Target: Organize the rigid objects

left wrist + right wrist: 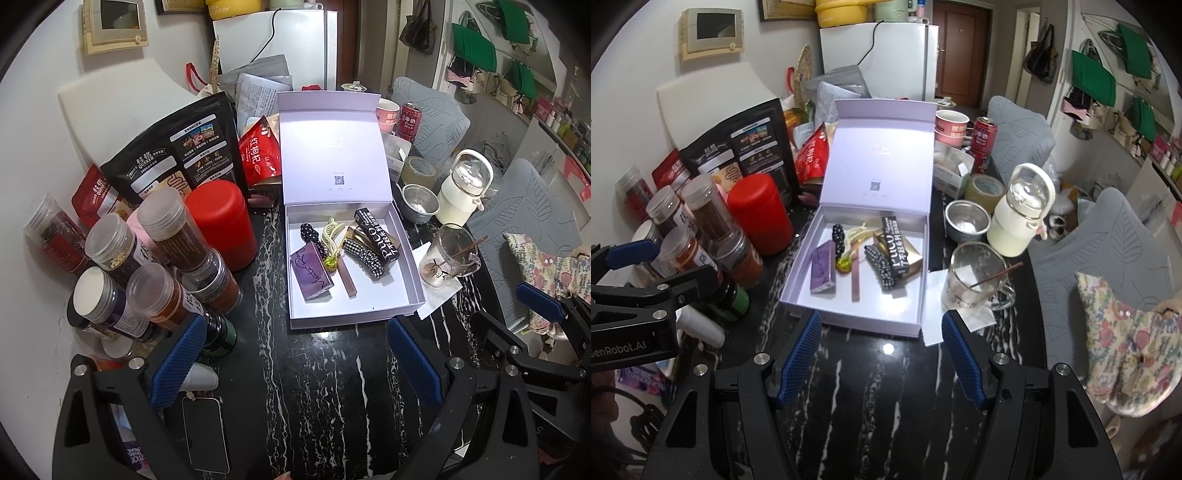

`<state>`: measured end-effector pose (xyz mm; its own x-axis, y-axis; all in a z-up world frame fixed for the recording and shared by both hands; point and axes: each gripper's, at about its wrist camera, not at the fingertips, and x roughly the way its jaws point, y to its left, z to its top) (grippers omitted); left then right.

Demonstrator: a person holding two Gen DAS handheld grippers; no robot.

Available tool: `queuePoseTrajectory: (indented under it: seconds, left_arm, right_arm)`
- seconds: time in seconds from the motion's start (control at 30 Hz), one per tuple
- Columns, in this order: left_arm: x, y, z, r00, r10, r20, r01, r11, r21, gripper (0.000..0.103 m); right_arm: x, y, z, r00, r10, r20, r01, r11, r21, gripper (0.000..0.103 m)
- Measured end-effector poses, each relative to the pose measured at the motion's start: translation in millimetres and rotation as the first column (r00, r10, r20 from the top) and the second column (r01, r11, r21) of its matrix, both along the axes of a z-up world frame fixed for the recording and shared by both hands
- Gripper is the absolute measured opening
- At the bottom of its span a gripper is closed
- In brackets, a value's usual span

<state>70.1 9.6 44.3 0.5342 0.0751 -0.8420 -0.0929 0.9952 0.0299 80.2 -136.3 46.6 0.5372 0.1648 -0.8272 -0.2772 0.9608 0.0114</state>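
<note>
Black marble tabletop is crowded; the box already holds several small items. Both tongs, left and right, hang released and empty, so sorting is perhaps nearly done.

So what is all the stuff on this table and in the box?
gift box: one, pale lilac, lid open, table middle
purple carton: one, in box, left
black carton: one, white lettering, in box, right
checked scrunchie: one, black and white, in box
red canister: one, left of box
spice jars: several, clear, far left
black pouch: one, behind jars
glass mug: one, clear, stick inside, right of box
white bottle: one, behind mug
metal cup: one, silver
tape roll: one, clear
red can: one, back
left gripper: open, empty
right gripper: open, empty
</note>
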Motion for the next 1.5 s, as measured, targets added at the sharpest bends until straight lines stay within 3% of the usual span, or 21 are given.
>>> queuePoseTrajectory:
  seconds: [1.5]
  left_arm:
    - [-11.2,-10.1,-0.8,0.999,-0.029,-0.016,0.029,1.0,-0.01,0.1]
  right_arm:
    - [-8.7,-18.4,2.5,1.0,0.006,0.007,-0.006,1.0,-0.008,0.068]
